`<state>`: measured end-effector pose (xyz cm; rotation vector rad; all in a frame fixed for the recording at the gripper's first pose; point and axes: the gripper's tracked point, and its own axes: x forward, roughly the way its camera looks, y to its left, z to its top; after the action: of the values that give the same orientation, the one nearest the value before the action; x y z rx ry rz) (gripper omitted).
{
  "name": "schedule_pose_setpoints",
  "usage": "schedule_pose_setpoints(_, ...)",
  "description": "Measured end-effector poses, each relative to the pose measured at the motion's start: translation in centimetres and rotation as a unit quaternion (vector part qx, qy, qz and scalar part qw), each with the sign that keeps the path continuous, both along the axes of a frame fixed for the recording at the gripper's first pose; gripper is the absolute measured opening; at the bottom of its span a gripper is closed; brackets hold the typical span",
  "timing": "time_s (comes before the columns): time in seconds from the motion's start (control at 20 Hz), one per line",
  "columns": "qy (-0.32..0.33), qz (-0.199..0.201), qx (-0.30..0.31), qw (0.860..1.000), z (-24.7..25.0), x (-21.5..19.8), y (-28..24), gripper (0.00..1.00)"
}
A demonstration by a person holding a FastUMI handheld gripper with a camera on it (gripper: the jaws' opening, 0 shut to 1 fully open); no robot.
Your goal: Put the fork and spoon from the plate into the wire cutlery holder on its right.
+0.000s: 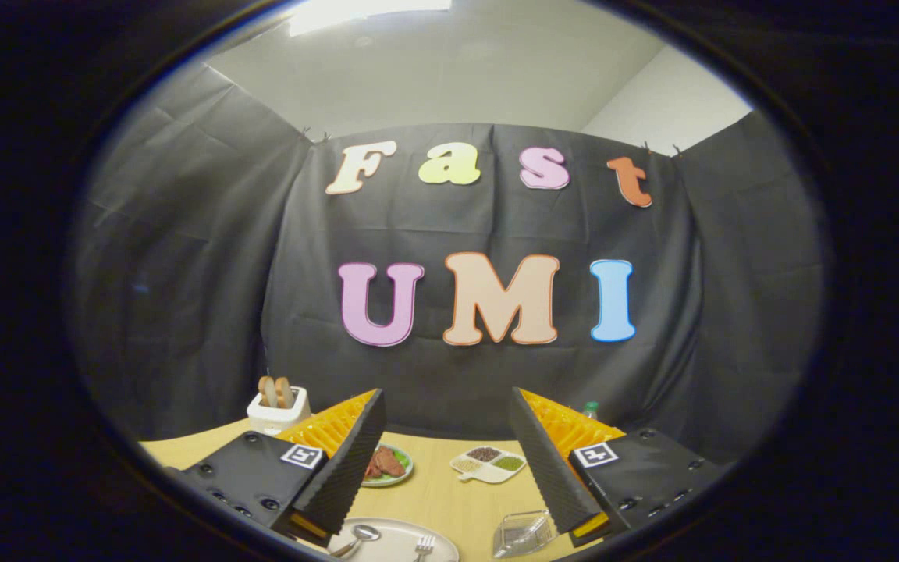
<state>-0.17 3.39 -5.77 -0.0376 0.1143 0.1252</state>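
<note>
1. On the wooden table (434, 492), just below the fingers, sits a white plate (395, 538), and both utensils lie on it: the spoon (357, 537) toward its left side and the fork (423, 546) toward its right, apart from each other.
2. Just right of the plate, near the right finger's base, stands the wire cutlery holder (524, 533); it looks empty, though its lower part is cut off, so I cannot be certain.
3. The gripper (446, 460) hovers above the table with its fingers spread wide and nothing between them.
4. Beyond the fingers are things that play no part in the job: a green plate with meat (389, 466), a divided dish of grains (488, 464), and a white toaster with bread (278, 406) farther back on the left.
5. Judging by this layout, nothing is done yet: neither utensil is gripped or moved. Both transfers remain, and the first step would be to lower the fingers onto one utensil.
</note>
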Motion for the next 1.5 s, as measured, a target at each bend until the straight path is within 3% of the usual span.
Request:
schedule_pose_setpoints(0.7,0.152,0.029,-0.025,0.988,-12.0,-2.0,1.9,1.0)
schedule_pose_setpoints(1.5,0.317,0.045,-0.074,0.945,-24.8,-7.2,1.8,1.0)
